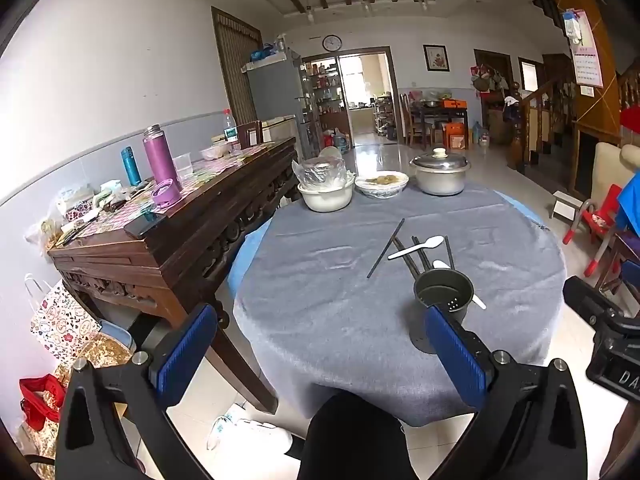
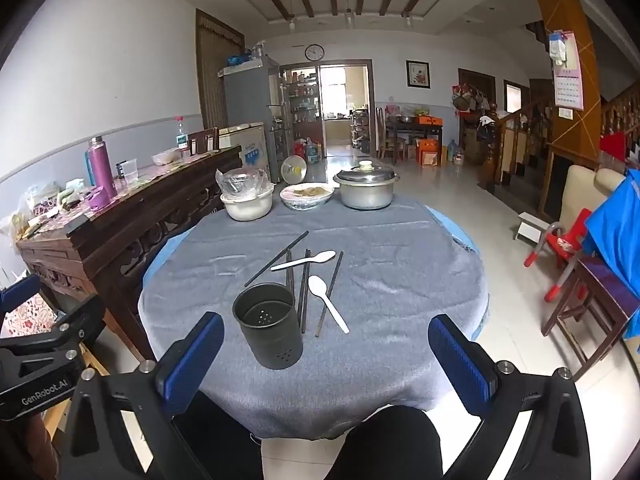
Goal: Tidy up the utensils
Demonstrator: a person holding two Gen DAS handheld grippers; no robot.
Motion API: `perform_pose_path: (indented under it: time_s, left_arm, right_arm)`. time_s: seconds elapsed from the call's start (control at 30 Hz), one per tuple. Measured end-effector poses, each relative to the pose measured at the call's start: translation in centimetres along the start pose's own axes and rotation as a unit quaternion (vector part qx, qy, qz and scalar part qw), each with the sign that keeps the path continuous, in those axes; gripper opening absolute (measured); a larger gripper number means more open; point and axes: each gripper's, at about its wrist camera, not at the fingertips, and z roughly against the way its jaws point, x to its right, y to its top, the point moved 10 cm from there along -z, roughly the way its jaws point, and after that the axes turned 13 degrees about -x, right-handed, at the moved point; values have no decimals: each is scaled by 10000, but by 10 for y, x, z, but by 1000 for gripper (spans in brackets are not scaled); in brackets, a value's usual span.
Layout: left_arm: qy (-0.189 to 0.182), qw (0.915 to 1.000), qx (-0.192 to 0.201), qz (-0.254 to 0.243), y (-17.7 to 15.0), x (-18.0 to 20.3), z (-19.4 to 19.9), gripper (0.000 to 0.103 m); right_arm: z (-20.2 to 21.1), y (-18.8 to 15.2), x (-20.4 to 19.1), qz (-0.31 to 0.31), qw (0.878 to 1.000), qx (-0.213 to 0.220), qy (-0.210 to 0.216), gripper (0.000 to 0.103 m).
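Over on the left, a dark carved sideboard [image 2: 120,232] stands against the wall, crowded with clutter, a purple flask [image 2: 102,172] upright among it. Beside it is the round table [image 2: 400,320] under a grey cloth, and a person sits at its near edge, dark-clad knees just below the rim.

The left gripper [image 1: 320,352] hovers over the near left part of the table, its blue-padded fingers [image 1: 188,352] spread wide with nothing between them. Just to its right stands the black perforated utensil holder [image 2: 269,326], upright and empty, near the front edge. Behind and right of the holder lie the dark chopsticks [image 2: 305,292], scattered loose on the cloth, one pair angled off toward the left. One white spoon [image 2: 304,261] lies across them; a second white spoon [image 2: 327,303] lies beside them, bowl away from the sitter, its handle running back toward the near edge.

The right gripper [image 2: 326,364] hangs over the near edge, jaws likewise fully apart and holding nothing.

At the far side sit a white bowl [image 2: 248,204] with plastic-wrapped contents, a dish of food [image 2: 306,196], and a lidded metal pot [image 2: 366,188].
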Motion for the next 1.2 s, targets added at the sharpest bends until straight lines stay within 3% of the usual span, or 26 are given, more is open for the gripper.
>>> perform_pose_path:
  time_s: [0.43, 1.2]
  left_arm:
    - [-172, 9997, -139, 75, -8, -1, -3, 103]
    - [-265, 9992, -285, 34, -10, 0, -9, 103]
  right_arm:
    - [11, 1, -19, 396, 9986, 161, -298, 103]
    - [11, 3, -20, 457, 9979, 314, -348, 103]
